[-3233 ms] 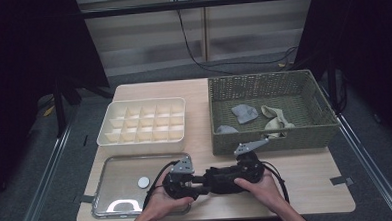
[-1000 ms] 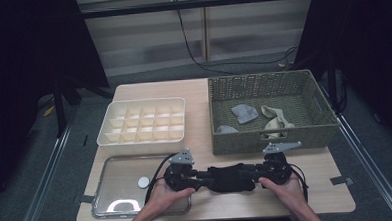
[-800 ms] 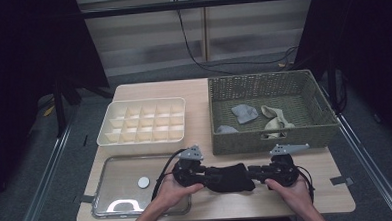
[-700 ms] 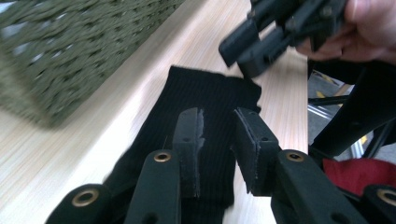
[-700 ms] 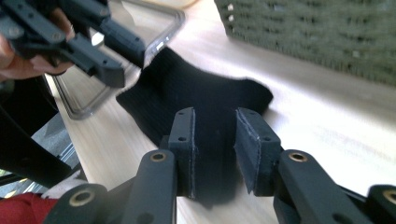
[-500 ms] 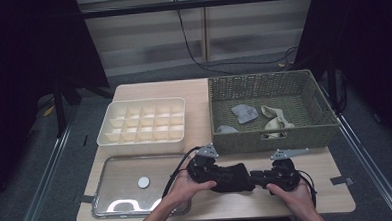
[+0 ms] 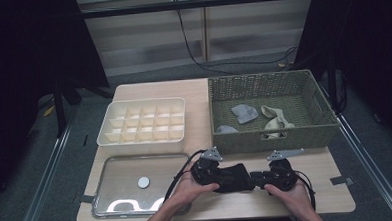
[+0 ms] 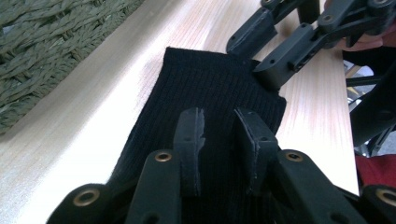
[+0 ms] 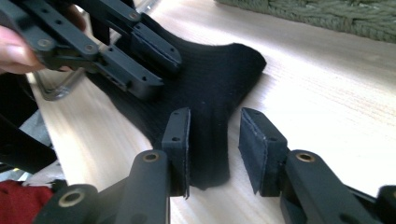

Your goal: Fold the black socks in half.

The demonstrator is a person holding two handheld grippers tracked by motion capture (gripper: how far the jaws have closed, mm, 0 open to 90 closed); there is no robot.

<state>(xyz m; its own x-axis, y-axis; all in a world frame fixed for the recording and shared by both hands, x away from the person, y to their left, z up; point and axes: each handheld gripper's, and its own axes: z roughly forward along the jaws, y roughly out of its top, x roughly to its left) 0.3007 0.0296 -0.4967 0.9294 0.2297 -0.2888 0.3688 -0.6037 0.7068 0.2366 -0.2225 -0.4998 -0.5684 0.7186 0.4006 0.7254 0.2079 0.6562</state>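
A black sock (image 7: pixel 235 177) lies on the wooden table just in front of the wicker basket, bunched short between my two grippers. My left gripper (image 7: pixel 218 175) holds its left end; in the left gripper view its jaws (image 8: pixel 219 121) stand close together with the ribbed sock (image 8: pixel 210 84) between the pads. My right gripper (image 7: pixel 261 178) is at the other end. In the right gripper view, a raised fold of the sock (image 9: pixel 210 93) lies between the pads of the right gripper (image 9: pixel 217 123), touching the left pad, and bare table shows beside the right pad.
The green wicker basket (image 7: pixel 270 140) at the back right holds grey socks (image 7: pixel 244 113) and a beige one (image 7: pixel 277 119). A white compartment box (image 7: pixel 142 139) stands at the back left. A metal tray (image 7: pixel 119 181) with a white disc (image 7: pixel 143 182) lies at the front left.
My left gripper has moved right toward the right gripper with the sock's end, so the stretched sock is now bunched short. The right hand has stayed in place.
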